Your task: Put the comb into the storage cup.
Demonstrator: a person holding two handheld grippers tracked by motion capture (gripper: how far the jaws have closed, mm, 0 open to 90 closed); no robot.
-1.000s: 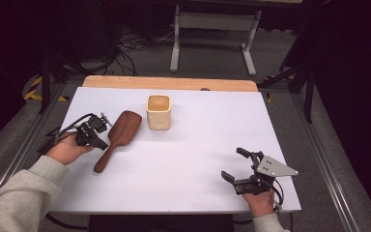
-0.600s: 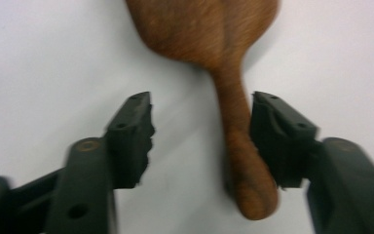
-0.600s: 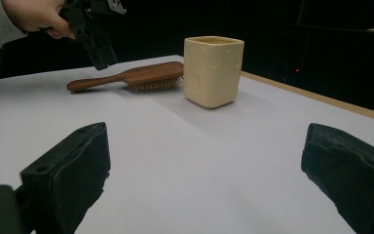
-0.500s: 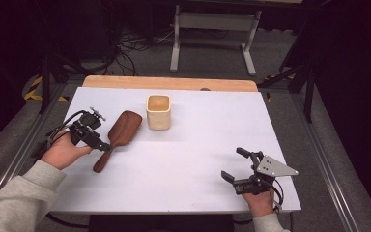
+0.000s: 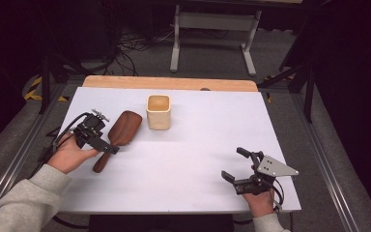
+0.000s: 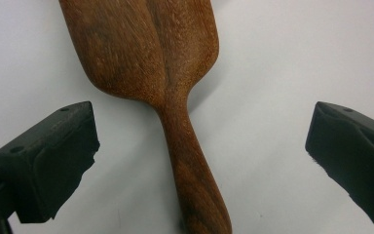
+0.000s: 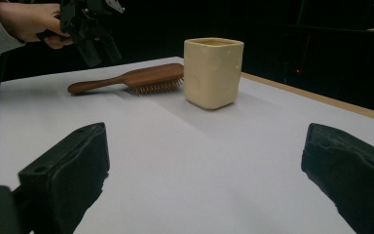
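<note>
Wooden hairbrush (image 5: 117, 137) flat on white table (image 5: 198, 145), 9 o'clock of cream cup (image 5: 158, 111). Left gripper (image 5: 107, 145) over handle, jaws just opened. Right gripper (image 5: 233, 165) at 5 o'clock, jaws apart, empty.
Left gripper view: handle (image 6: 190, 161) between spread jaws, no contact.
Right gripper view: brush bristles-down, beside cup (image 7: 213, 71).

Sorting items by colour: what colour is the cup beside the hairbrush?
Pale cream-yellow cup, clearest in the right gripper view.
</note>
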